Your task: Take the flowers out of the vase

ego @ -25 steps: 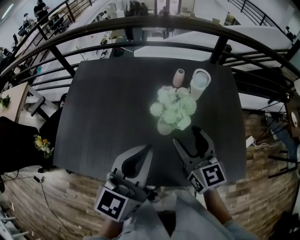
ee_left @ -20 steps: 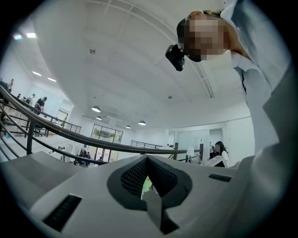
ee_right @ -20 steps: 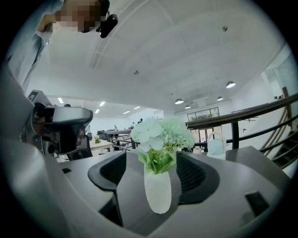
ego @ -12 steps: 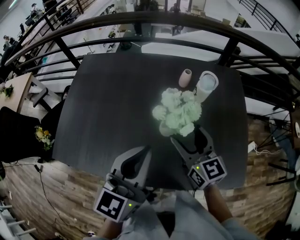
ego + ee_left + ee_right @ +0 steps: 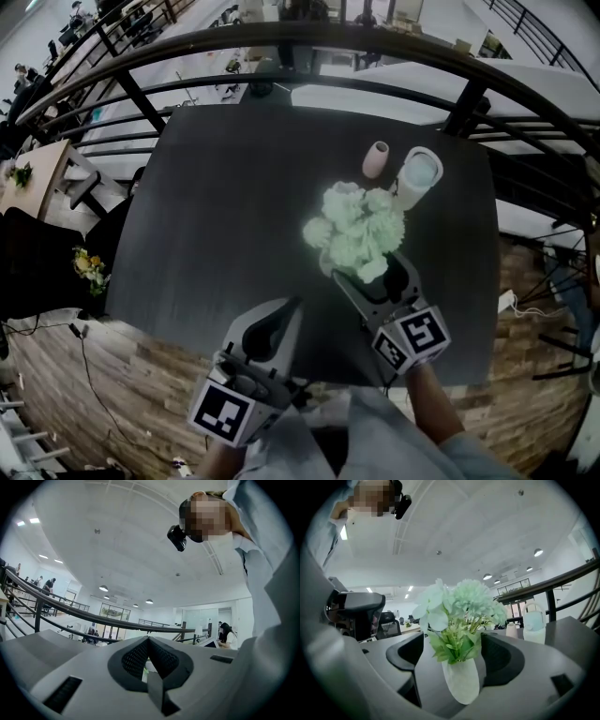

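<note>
Item: white vase (image 5: 461,681) holding pale green and white artificial flowers (image 5: 356,230), upright on a dark table (image 5: 234,206), toward its near right part; the stems and leaves sit in the vase mouth and the blooms spread above it. Right gripper (image 5: 367,270): jaws spread wide, having just been opening, one on each side of the vase, which stands between them with a gap at both pads; nothing is gripped. Left gripper (image 5: 292,307): jaws closed tip to tip with nothing between them, held above the near table edge, to the left of the flowers and apart from them. Also on the table: a small pink vase (image 5: 376,159) and a pale jug (image 5: 417,176), side by side just beyond the flowers, toward the far right corner. Surround: a dark metal railing (image 5: 281,42) curves behind the far edge of the table.
</note>
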The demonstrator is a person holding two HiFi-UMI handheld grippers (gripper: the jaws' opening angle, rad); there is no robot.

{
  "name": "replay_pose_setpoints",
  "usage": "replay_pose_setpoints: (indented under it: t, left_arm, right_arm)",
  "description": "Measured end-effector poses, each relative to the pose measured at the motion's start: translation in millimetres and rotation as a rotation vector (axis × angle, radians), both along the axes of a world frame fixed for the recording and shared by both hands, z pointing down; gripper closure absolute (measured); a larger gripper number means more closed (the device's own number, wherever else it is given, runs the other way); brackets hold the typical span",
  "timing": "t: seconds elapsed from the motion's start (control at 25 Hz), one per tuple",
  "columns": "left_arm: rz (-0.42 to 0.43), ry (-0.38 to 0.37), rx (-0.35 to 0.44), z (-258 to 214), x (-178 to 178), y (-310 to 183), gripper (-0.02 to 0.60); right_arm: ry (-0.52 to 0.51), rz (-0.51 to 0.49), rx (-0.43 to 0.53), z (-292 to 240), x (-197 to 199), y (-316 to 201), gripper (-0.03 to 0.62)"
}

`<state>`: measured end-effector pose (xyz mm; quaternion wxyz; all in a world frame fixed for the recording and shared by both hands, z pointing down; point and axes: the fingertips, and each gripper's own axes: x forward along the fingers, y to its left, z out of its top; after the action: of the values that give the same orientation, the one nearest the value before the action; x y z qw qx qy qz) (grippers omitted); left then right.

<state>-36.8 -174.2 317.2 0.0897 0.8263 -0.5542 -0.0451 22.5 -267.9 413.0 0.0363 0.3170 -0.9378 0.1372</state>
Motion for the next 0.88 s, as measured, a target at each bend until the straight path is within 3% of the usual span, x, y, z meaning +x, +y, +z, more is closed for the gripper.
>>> replay_pose_setpoints:
  t: [0.52, 0.88]
  left_arm:
    - [-0.008, -0.002, -0.021, 9.6, 1.7, -3.4, 0.583]
    - [-0.006, -0.006, -0.032, 14.3, 4.9, -7.0, 0.583]
  right_arm:
    - [-0.043, -0.046, 0.024, -2.9, -15.5, -13.1, 0.22]
    - [-0.109, -0.053, 0.05, -13.1, -12.0, -16.4, 0.275]
